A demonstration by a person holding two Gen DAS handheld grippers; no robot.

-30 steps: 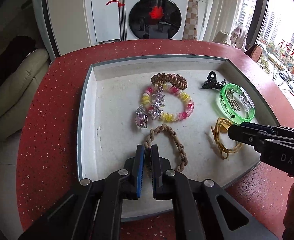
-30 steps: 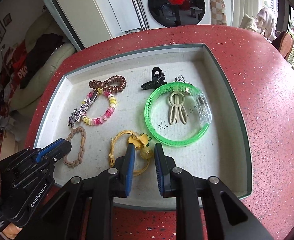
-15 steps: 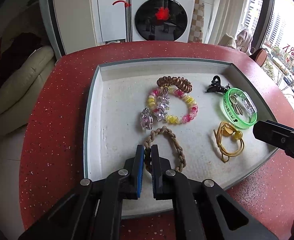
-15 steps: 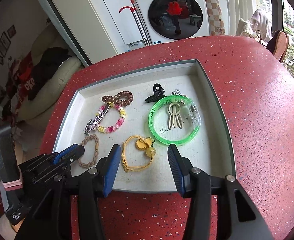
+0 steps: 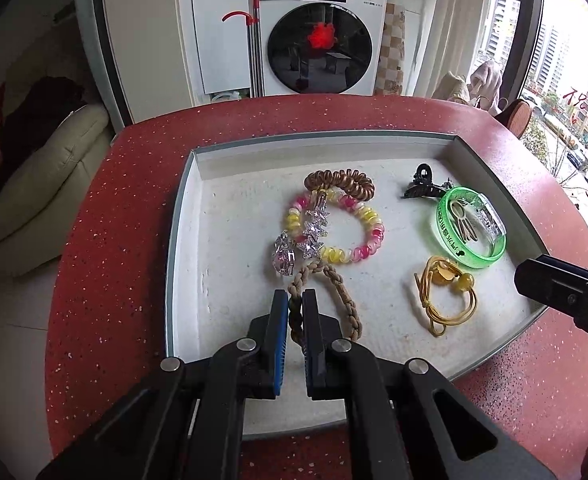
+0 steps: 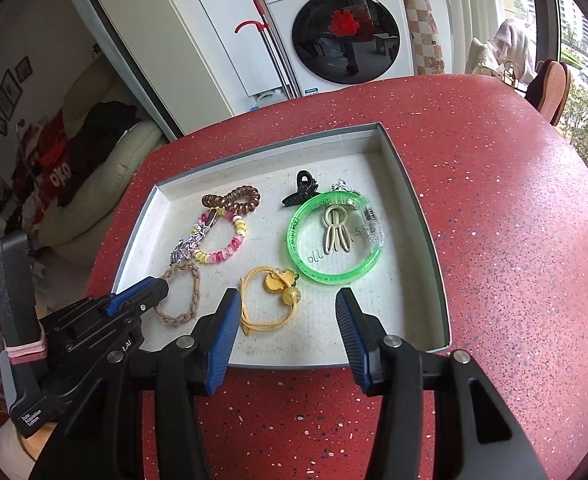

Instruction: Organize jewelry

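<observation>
left gripper (image 5: 295, 312): jaws clamped together on the near-left side of the braided tan hair tie (image 5: 325, 300), one of its kind. the tie is a long loop; its long axis runs from the jaws away toward the tray's far side, far end just beside the crystal charm (image 5: 284, 258). the rest of the loop lies on the tray floor.

right gripper (image 6: 288, 316): jaws apart, nothing pressed between the pads. it hangs over the near edge of the tray (image 6: 413, 200); the yellow elastic hair tie (image 6: 268, 300), one, with a yellow charm and a bead, lies on the tray floor just ahead of the left pad, not touched.

tray: one, shallow, pale floor, grey rim, on a red speckled table (image 6: 493, 200).

other contents, each one in number:
- pink-and-yellow spiral hair tie (image 5: 357, 236), beyond the braided tie, with a silver star hair clip (image 5: 313, 224) laid across its left side.
- brown spiral hair tie (image 5: 341, 182), touching the far edge of the pink-and-yellow one.
- black claw clip (image 5: 421, 184), far right, touching the green bangle.
- green translucent bangle (image 6: 333, 240), right side, with a clear block on its rim; a beige hair clip (image 6: 335, 230) lies inside its ring.

nothing lies between the left jaws and the tray's near wall.

beyond the table: one white washing machine (image 5: 319, 32).
</observation>
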